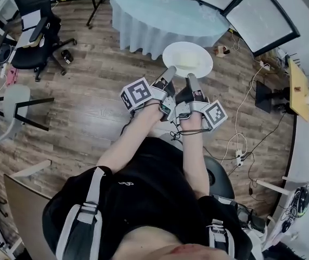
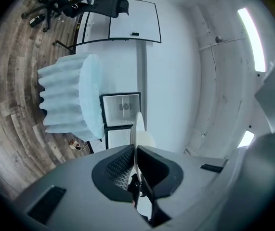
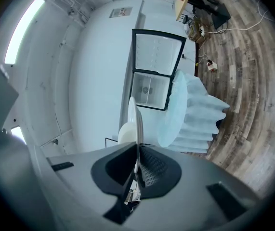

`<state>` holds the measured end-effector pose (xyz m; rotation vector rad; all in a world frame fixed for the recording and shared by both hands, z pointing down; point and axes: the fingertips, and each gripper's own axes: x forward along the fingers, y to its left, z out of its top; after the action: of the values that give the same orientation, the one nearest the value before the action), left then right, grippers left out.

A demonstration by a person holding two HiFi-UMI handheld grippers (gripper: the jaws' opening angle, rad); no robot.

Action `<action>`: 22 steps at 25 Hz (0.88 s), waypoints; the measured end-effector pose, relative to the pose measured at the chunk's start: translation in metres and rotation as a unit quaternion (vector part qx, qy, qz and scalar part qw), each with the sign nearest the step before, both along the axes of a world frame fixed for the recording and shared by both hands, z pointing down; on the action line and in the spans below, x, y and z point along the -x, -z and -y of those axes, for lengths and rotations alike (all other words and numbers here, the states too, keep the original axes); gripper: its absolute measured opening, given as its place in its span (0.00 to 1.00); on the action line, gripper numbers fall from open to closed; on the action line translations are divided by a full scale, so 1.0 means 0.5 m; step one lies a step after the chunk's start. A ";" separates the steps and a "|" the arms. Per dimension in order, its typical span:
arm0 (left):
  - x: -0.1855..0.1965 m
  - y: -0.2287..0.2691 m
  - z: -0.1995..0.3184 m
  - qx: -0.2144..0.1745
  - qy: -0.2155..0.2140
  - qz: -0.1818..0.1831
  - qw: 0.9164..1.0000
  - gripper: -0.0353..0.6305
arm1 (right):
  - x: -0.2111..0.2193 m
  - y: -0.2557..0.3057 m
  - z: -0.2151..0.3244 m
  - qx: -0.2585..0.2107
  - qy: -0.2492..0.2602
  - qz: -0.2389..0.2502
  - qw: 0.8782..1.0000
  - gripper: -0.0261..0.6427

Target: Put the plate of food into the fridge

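While left tongs point(image 1: 171, 71) and right tongs point(image 1: 191, 79) grip it, plate point(image 1: 169, 51) carries food point(image 1: 185, 58).

I am seeing bright, even room light. A strip light point(image 2: 252, 38) right of the fridge point(image 2: 121, 109) is blowing out. Gripper views are bending and darkening at the rims; close foreground is blurring.

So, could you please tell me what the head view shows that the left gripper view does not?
Only the head view: the plate from above with pale food on it, and the right gripper shut on its rim. Only the left gripper view: the fridge's white interior and a ceiling light. Both: the plate, the left gripper shut on it, and the draped table.
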<state>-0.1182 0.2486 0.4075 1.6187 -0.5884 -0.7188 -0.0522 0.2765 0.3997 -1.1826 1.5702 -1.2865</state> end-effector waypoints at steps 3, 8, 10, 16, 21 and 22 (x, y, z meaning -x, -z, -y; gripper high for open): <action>-0.026 -0.003 0.002 0.006 -0.014 -0.006 1.000 0.09 | -0.026 -0.003 -0.001 0.007 -0.014 -0.007 1.000 0.07; -0.082 -0.038 0.010 0.031 -0.032 -0.006 0.999 0.09 | -0.081 -0.037 0.004 0.031 -0.032 -0.006 0.999 0.07; -0.102 -0.057 0.019 0.042 -0.033 -0.004 0.999 0.09 | -0.102 -0.055 0.013 0.040 -0.032 -0.004 0.999 0.07; -0.147 -0.098 0.097 0.061 -0.029 0.011 0.998 0.09 | -0.148 -0.098 0.092 0.058 -0.028 0.010 0.998 0.07; -0.218 -0.101 0.194 0.064 -0.025 0.017 0.998 0.09 | -0.219 -0.103 0.188 0.059 -0.023 0.013 0.998 0.07; -0.238 -0.101 0.210 0.064 -0.026 0.019 0.997 0.09 | -0.239 -0.103 0.205 0.059 -0.023 0.016 0.998 0.07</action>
<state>0.0010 0.1436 0.4579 1.5264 -0.6052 -0.6015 0.0672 0.1740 0.4512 -1.2587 1.4518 -1.3769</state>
